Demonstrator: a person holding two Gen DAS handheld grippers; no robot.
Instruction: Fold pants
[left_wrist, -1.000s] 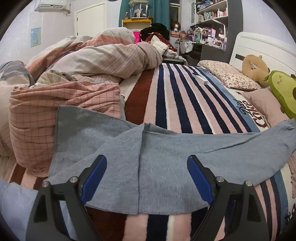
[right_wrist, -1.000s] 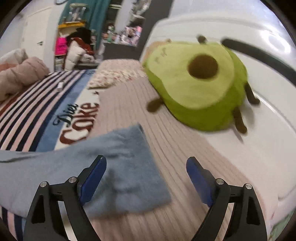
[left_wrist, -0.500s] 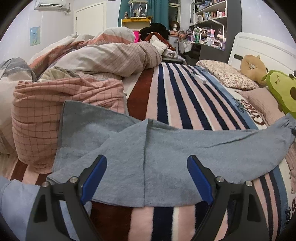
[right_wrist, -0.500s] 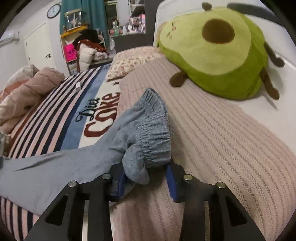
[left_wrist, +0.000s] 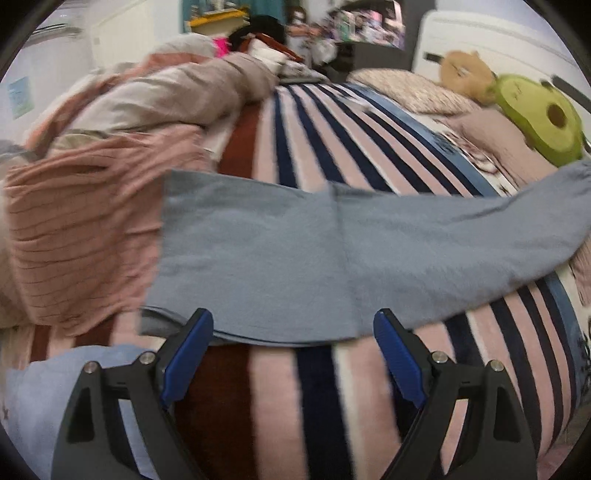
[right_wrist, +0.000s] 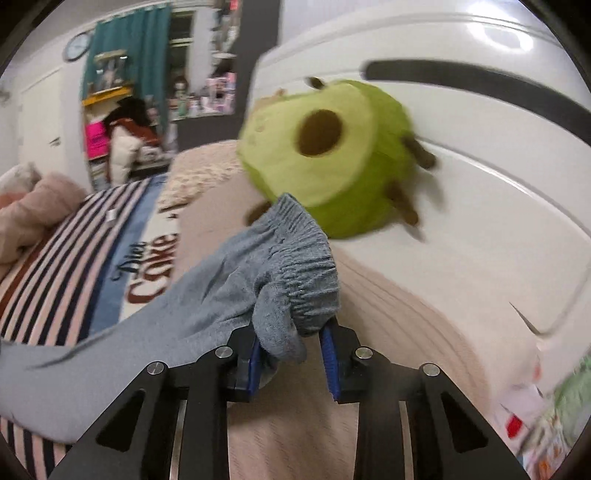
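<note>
Grey-blue pants (left_wrist: 295, 258) lie stretched across the striped blanket (left_wrist: 332, 155), the legs laid one over the other. My left gripper (left_wrist: 293, 354) is open and empty, just short of the pants' near edge at the waist side. My right gripper (right_wrist: 291, 354) is shut on the elastic leg cuff (right_wrist: 295, 269) of the pants and holds it lifted off the pink pillow (right_wrist: 388, 332); the raised leg end shows at the far right of the left wrist view (left_wrist: 569, 184).
A green avocado plush (right_wrist: 332, 155) sits right behind the lifted cuff against the white headboard (right_wrist: 480, 166). A pink checked duvet (left_wrist: 81, 229) is heaped at the left, touching the pants' waist. A brown plush (left_wrist: 469, 74) lies by the headboard.
My right gripper closed on the leg cuff and has lifted it off the pillow. My left gripper drew back toward the pants' near edge, still open.
</note>
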